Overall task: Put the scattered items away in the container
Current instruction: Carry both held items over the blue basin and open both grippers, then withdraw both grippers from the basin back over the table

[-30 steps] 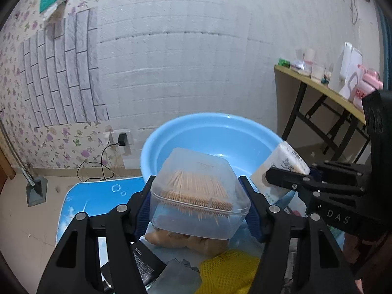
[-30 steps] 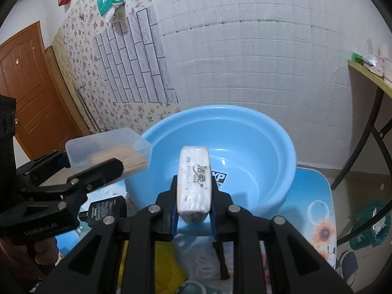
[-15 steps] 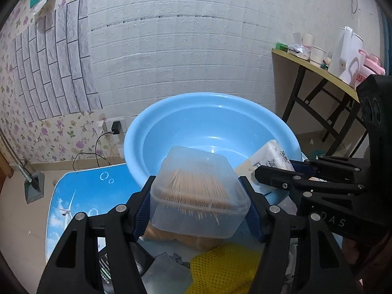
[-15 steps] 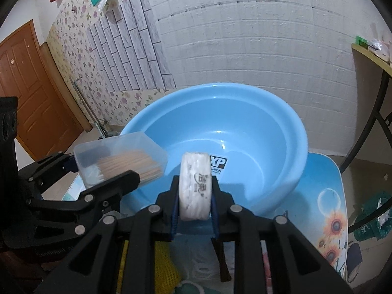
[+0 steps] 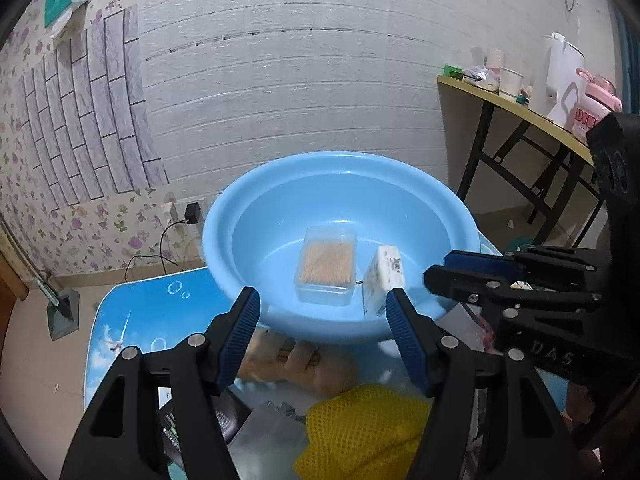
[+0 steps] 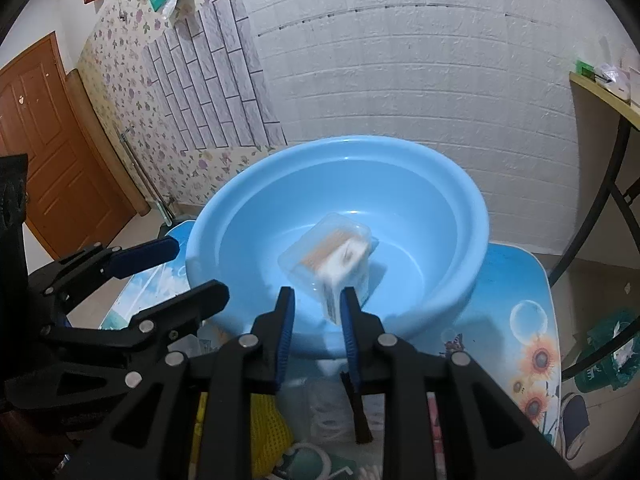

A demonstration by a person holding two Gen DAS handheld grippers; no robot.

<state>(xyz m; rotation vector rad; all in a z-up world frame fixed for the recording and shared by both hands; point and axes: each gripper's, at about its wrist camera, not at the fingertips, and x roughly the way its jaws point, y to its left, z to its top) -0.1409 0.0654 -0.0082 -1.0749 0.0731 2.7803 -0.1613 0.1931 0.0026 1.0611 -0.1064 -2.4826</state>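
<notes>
A blue basin [image 5: 240, 216] stands on the small table. A clear box of toothpicks [image 5: 326, 266] lies inside it, and a white tissue pack [image 5: 384, 280] is tilted beside it; both look blurred in the right wrist view, the box [image 6: 320, 248] and the pack [image 6: 348, 268]. My left gripper [image 5: 322, 312] is open and empty just before the basin's near rim. My right gripper [image 6: 316, 306] is open and empty at the near rim; it also shows in the left wrist view [image 5: 472, 268].
Below the grippers on the table lie a yellow mesh item [image 5: 360, 432], a tan soft item [image 5: 296, 364], a black packet [image 5: 224, 420] and a grey pouch [image 5: 264, 444]. A folding side table [image 5: 516, 108] with cups and a kettle stands to the right. The wall is close behind.
Both grippers have opened. The toothpick box left the left gripper and the tissue pack left the right gripper; both now sit in the basin.
</notes>
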